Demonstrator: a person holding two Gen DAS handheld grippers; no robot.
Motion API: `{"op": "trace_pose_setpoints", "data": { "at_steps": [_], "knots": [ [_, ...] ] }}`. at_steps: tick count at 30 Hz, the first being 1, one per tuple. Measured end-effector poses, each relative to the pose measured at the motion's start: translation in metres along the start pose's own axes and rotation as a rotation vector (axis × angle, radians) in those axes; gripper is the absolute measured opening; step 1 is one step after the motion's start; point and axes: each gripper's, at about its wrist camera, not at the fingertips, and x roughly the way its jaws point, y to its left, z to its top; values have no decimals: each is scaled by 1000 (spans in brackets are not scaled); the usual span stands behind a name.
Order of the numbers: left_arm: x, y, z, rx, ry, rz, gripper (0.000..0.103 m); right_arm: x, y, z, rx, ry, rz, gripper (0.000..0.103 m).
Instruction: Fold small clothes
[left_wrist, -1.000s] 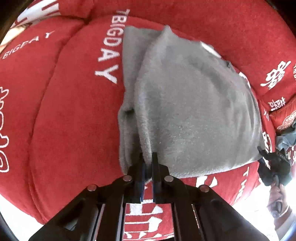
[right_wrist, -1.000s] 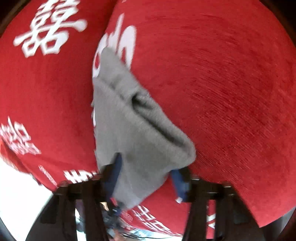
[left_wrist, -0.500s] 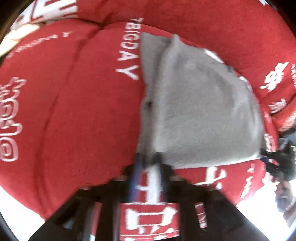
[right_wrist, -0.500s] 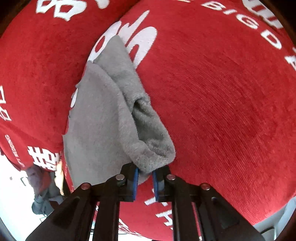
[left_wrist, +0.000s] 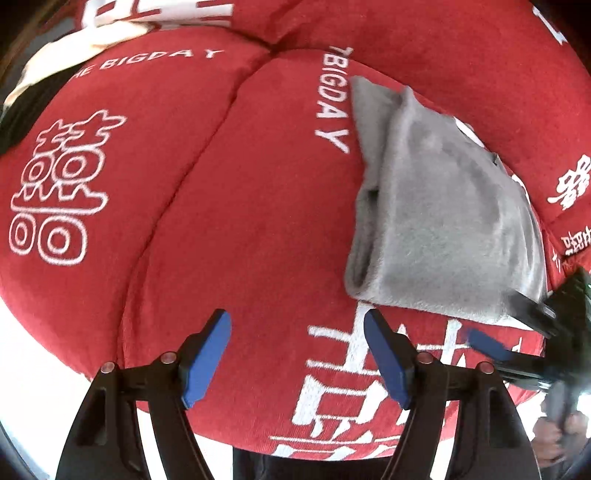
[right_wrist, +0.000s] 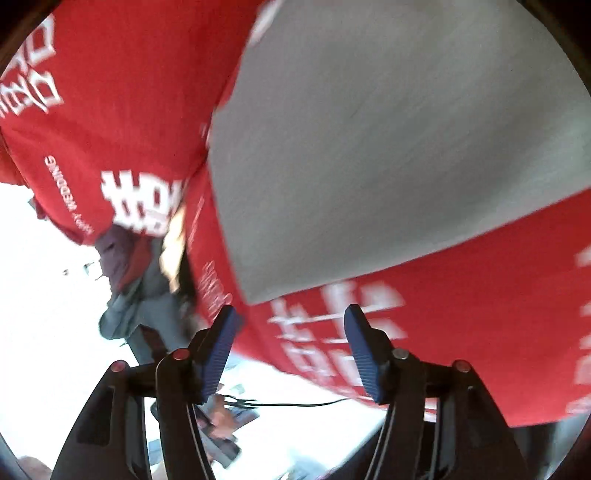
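Opening both jaws with nothing between them, I note my left gripper (left_wrist: 297, 354) and right gripper (right_wrist: 290, 349) are released, the folded grey garment (left_wrist: 443, 221) lying ahead-right of my left tool on the red cushion (left_wrist: 240, 221); withdraw without snagging its near edge.

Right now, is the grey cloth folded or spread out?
Folded. The grey cloth lies doubled on the red cushion, its layered edge visible on the left side.
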Motion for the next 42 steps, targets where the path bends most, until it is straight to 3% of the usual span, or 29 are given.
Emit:
{"op": "trace_pose_setpoints", "data": {
  "at_steps": [5,8,9,10,12,13,19,27,31,32,33,34,35,38,39,42],
  "knots": [
    [-16,27,-11,-66,-14,-5,75,85,-1,-2,88,88,112,64],
    [-24,43,-16,-98,-27,-10,75,111,-8,0,189,74,166,63],
    [-26,46,-16,-105,-31,-13,75,111,-8,0,206,52,178,56],
    [-27,50,-17,-110,-34,-14,75,111,-7,-1,203,41,178,35],
    [-28,54,-17,-114,-35,-11,75,110,-3,-1,179,36,141,16],
    [-28,56,-18,-116,-39,-6,75,111,0,-1,157,43,114,13],
    [-20,52,-20,-121,-14,-37,75,122,16,-5,-8,84,-62,10],
    [-16,35,-13,-114,-1,-65,75,125,44,-29,-242,219,-256,14],
    [-13,22,-6,-87,11,-66,75,102,44,-37,-282,223,-311,16],
    [-12,19,-5,-83,20,-66,75,95,44,-37,-289,215,-320,20],
    [-11,16,-4,-78,31,-67,75,85,43,-37,-295,205,-328,34],
    [-9,12,-2,-71,38,-66,76,79,42,-36,-298,197,-336,54],
    [-9,9,-2,-63,38,-58,77,71,42,-35,-301,184,-344,61],
    [-8,0,0,-34,37,-38,85,49,42,-30,-306,148,-364,62],
    [-7,-3,1,-31,37,-29,101,44,41,-27,-305,137,-374,63],
    [-5,-10,2,-23,38,-13,103,28,39,-19,-289,107,-394,68]
  ]
}}
